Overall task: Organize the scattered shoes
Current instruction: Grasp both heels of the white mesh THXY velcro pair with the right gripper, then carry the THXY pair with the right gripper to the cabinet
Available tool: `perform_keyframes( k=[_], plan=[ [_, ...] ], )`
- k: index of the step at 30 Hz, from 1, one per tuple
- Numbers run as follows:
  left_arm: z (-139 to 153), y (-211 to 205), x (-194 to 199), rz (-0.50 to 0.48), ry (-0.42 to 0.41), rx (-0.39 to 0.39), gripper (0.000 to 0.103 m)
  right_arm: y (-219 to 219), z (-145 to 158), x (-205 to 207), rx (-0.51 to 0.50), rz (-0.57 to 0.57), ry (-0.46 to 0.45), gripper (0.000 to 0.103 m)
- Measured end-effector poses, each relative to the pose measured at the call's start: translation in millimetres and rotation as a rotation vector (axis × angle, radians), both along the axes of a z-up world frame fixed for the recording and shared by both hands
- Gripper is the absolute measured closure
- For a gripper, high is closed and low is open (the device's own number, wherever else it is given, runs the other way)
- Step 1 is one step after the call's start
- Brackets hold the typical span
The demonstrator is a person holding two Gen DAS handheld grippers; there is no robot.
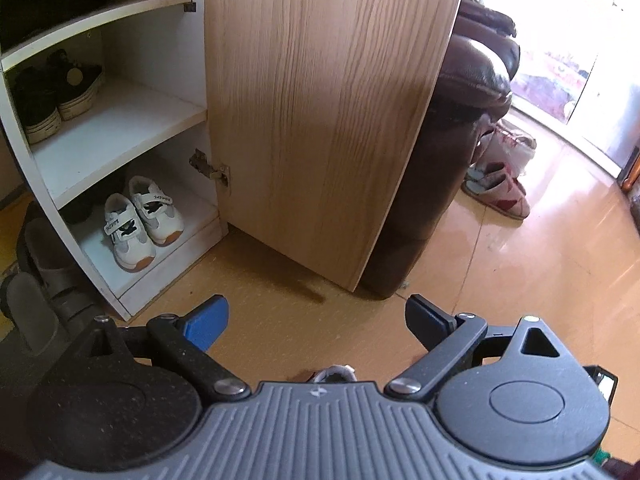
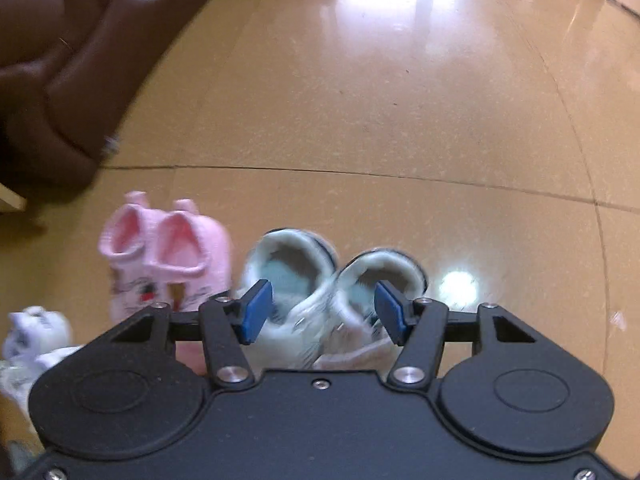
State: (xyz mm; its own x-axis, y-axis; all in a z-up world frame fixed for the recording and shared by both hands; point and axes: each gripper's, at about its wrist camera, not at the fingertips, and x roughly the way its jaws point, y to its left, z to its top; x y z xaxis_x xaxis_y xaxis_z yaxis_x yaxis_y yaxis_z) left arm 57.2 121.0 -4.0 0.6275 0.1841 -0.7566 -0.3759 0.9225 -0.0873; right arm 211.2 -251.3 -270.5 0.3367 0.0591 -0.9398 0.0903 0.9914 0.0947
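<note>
In the left wrist view the shoe cabinet (image 1: 120, 128) stands with its wooden door (image 1: 320, 120) swung wide. A pair of small white sneakers (image 1: 138, 220) sits on the bottom shelf, and dark shoes (image 1: 56, 96) on the shelf above. My left gripper (image 1: 316, 320) hangs open over bare floor with nothing between its fingers. In the right wrist view my right gripper (image 2: 322, 312) points steeply down and is partly open. Its blue pads (image 2: 256, 312) straddle a blurred pair of small white and pale-blue shoes (image 2: 332, 276) on the floor, with no visible squeeze. A pink pair (image 2: 168, 248) stands just left of them.
A brown leather sofa (image 1: 460, 120) stands behind the door, with red-and-white shoes (image 1: 500, 192) at its foot. Grey slippers (image 1: 44, 280) lie left of the cabinet. A small white shoe (image 2: 32, 332) lies at the far left in the right wrist view. The glossy tile floor (image 2: 400, 100) stretches beyond.
</note>
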Motion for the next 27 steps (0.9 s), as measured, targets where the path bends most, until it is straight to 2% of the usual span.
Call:
perform_keyframes(
  k=[4,6,8,9,10,11,19,22,25,27],
  plan=[
    [-6.1,2.9,4.3,0.004,0.021,0.005,0.007,-9.1,-24.8,8.5,0.024,-0.068,0.051,0.043],
    [-6.8,4.0,4.6,0.008,0.026,0.004,0.007,-10.1,-32.6,8.1,0.037,-0.08,0.061,0.05],
    [-5.7,6.2,2.8,0.008,0.021,-0.001,0.007,-8.0,-34.9,7.8,0.027,-0.087,0.042,0.063],
    [-4.4,7.1,1.4,0.009,0.016,-0.003,0.007,-10.5,-34.2,7.4,0.045,-0.114,0.032,0.067],
    [-2.5,7.9,-0.2,0.011,0.009,-0.005,0.007,-13.2,-36.2,8.0,0.062,-0.126,0.028,0.084],
    [-1.1,8.5,-1.4,0.013,0.002,-0.005,0.007,-16.1,-35.6,7.3,0.092,-0.141,0.023,0.085],
    [12.3,19.0,-24.3,0.029,-0.052,-0.013,0.007,-4.7,9.1,-20.3,0.098,-0.054,-0.069,0.087],
    [15.6,24.5,-33.7,0.034,-0.074,-0.004,0.007,5.4,33.4,-32.8,0.1,-0.022,-0.123,0.087],
    [20.0,29.0,-43.4,0.04,-0.087,0.054,0.007,25.9,72.0,-46.4,0.114,0.049,-0.195,0.087],
    [21.3,36.1,-50.8,0.054,-0.097,0.053,0.007,34.4,87.2,-48.6,0.129,0.078,-0.221,0.087]
  ],
)
